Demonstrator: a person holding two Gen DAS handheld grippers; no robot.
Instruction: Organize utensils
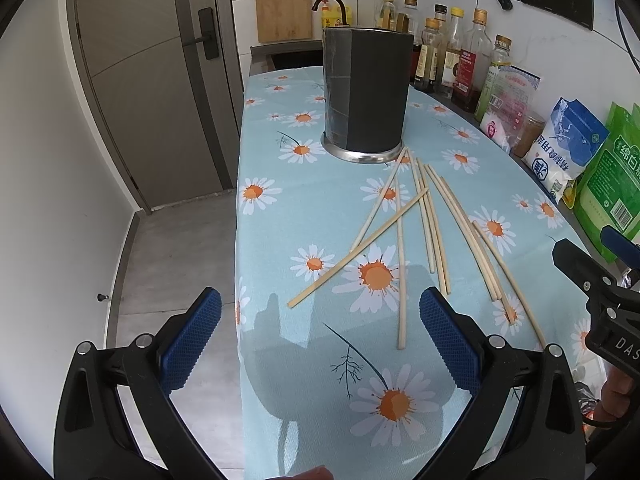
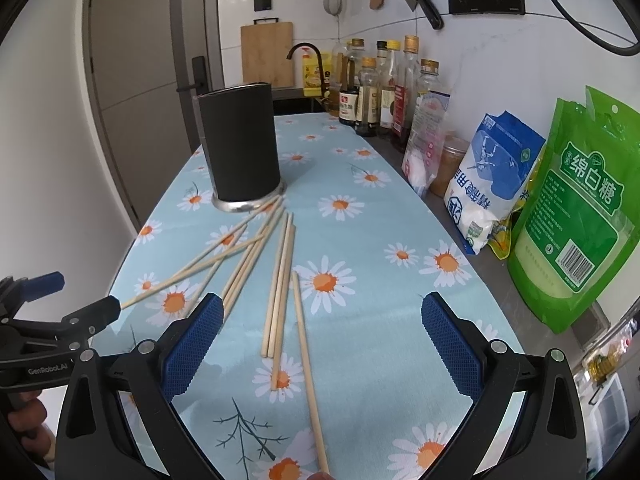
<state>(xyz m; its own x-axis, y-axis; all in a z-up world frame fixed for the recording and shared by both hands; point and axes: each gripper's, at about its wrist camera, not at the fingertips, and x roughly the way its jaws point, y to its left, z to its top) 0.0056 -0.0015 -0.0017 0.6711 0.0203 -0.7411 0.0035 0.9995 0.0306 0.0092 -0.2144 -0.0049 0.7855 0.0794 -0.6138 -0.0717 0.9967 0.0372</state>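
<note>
Several wooden chopsticks (image 1: pixel 424 220) (image 2: pixel 280 276) lie fanned out on the daisy-print tablecloth (image 1: pixel 304 208) (image 2: pixel 360 320), their far tips near a tall dark utensil holder (image 1: pixel 366 92) (image 2: pixel 240 140) with a metal base. My left gripper (image 1: pixel 320 336) hovers open above the cloth, just short of the near ends of the sticks. My right gripper (image 2: pixel 322 340) is open too, with three chopsticks lying on the cloth below the gap between its blue pads. Each gripper shows at the edge of the other's view, the right gripper (image 1: pixel 600 272) and the left gripper (image 2: pixel 72 308).
Bottles of oil and sauce (image 1: pixel 452 56) (image 2: pixel 380 84) line the wall on the right, followed by a blue bag (image 2: pixel 488 184), a green bag (image 2: pixel 580 216) and a jar (image 2: pixel 450 164). The table's left edge drops to the floor by a grey door (image 1: pixel 140 80). A sink tap (image 2: pixel 308 56) stands behind.
</note>
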